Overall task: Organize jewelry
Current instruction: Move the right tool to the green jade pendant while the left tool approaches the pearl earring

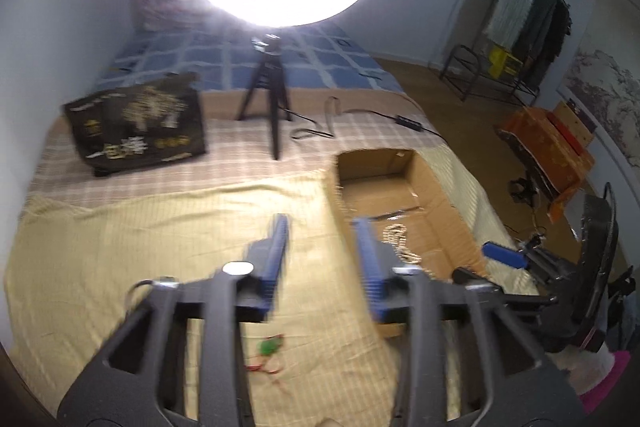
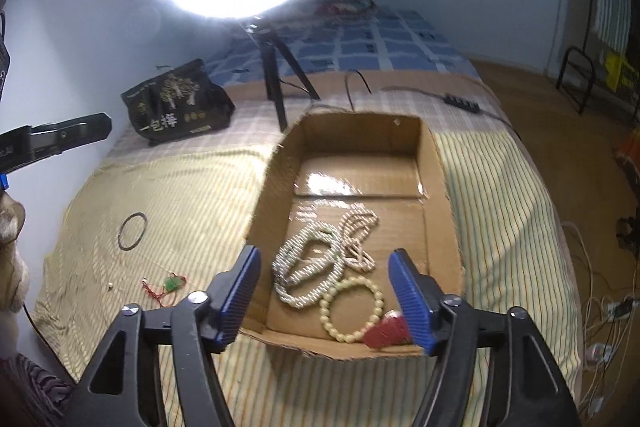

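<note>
My right tongs (image 2: 324, 291) stand wide apart above the cardboard box (image 2: 434, 163) on the bed, gripping nothing. In the box: two bead necklaces (image 2: 308, 267), a cream bracelet (image 2: 352, 309), a red tassel (image 2: 386, 333). My left tongs (image 1: 320, 247) are partly open, empty. A green pendant (image 2: 171, 283) and dark ring (image 2: 132, 231) lie on the yellow sheet (image 2: 160, 195).

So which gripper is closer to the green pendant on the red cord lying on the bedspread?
Left. The left gripper hangs open almost directly above the green pendant. The right gripper is open over the cardboard box, with the pendant off to its left.
</note>
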`<state>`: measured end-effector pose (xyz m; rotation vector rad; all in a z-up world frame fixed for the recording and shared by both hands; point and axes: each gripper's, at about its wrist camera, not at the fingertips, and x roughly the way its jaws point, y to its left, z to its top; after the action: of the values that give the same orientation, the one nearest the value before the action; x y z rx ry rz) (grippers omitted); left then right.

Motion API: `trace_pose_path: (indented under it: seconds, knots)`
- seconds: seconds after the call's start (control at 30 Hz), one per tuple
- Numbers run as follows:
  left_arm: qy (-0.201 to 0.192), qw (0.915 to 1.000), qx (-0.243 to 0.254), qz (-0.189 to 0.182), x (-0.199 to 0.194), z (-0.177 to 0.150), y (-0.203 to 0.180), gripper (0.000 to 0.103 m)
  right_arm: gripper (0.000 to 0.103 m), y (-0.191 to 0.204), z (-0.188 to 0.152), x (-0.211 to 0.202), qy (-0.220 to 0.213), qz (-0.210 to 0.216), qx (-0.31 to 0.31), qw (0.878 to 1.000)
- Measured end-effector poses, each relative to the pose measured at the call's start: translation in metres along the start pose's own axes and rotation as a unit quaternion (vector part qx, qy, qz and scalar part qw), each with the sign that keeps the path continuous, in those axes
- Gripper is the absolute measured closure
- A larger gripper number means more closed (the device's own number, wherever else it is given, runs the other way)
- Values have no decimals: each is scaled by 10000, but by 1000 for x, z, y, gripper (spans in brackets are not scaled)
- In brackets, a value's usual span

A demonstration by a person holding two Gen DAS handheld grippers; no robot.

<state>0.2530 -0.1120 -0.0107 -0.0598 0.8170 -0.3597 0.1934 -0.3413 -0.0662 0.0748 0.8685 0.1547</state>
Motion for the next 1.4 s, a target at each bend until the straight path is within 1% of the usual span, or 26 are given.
trace_pose_path:
  seconds: [0.07, 0.13, 0.2, 0.27, 0.3, 0.4, 0.5, 0.57, 0.67, 0.7, 0.83, 0.9, 0.97, 1.03, 1.07, 1.1, 1.17, 1.23, 1.27, 1.33, 1.4]
  knots:
    - [-102, 9999, -74, 119, -10, -5, 14, 45, 25, 9, 1, -2, -113, 33, -139, 9998]
    - [-108, 9996, -154, 217, -18, -12, 28, 44, 21, 20, 2, -4, -269, 82, -308, 9991]
    - [-66, 9992, -213, 324, -24, -20, 43, 44, 15, 31, 2, -5, -387, 141, -465, 9981]
    - [-35, 9989, -231, 413, -31, -28, 54, 44, 7, 41, 2, -5, -454, 206, -613, 9969]
    - [-24, 9986, -237, 477, -35, -34, 61, 44, 6, 47, 2, -5, -468, 250, -691, 9962]
    - [40, 9978, -237, 612, -42, -46, 74, 44, 5, 64, 0, -2, -432, 383, -863, 9946]
    - [96, 9967, -145, 797, -49, -58, 86, 44, 5, 79, -1, 4, -299, 526, -984, 9933]
    - [106, 9955, -66, 944, -53, -65, 92, 44, 5, 88, -1, 10, -146, 653, -987, 9929]
    - [229, 9937, 7, 1098, -55, -78, 103, 42, 5, 99, 0, 18, 89, 752, -950, 9926]
    - [283, 9929, -7, 1154, -54, -83, 107, 41, 5, 103, 0, 23, 207, 788, -930, 9923]
    - [571, 9901, -224, 1260, -48, -100, 128, 40, 5, 118, -2, 38, 461, 1013, -824, 9904]
    - [791, 9887, -388, 1213, -42, -109, 140, 40, 10, 124, -4, 47, 600, 1169, -758, 9884]
    - [966, 9884, -554, 1036, -36, -119, 149, 40, 24, 131, -6, 58, 752, 1254, -692, 9868]
    - [1111, 9871, -687, 928, -30, -127, 155, 40, 29, 137, -10, 71, 984, 1364, -628, 9838]
    - [1216, 9858, -822, 813, -25, -132, 160, 41, 31, 139, -11, 76, 1070, 1401, -610, 9824]
    - [1287, 9848, -916, 726, -22, -137, 163, 44, 33, 142, -13, 82, 1175, 1412, -580, 9813]
    - [1482, 9806, -1145, 576, -13, -145, 170, 48, 41, 147, -16, 94, 1363, 1423, -551, 9789]
    - [1608, 9770, -1303, 518, -5, -150, 176, 55, 45, 151, -20, 103, 1525, 1451, -545, 9761]
    - [1670, 9753, -1364, 490, -1, -152, 177, 61, 48, 153, -21, 107, 1597, 1435, -555, 9751]
    - [1745, 9730, -1449, 430, 5, -154, 180, 63, 53, 156, -24, 114, 1695, 1383, -580, 9740]
    - [1788, 9715, -1506, 385, 10, -154, 180, 67, 55, 157, -25, 118, 1731, 1355, -571, 9739]
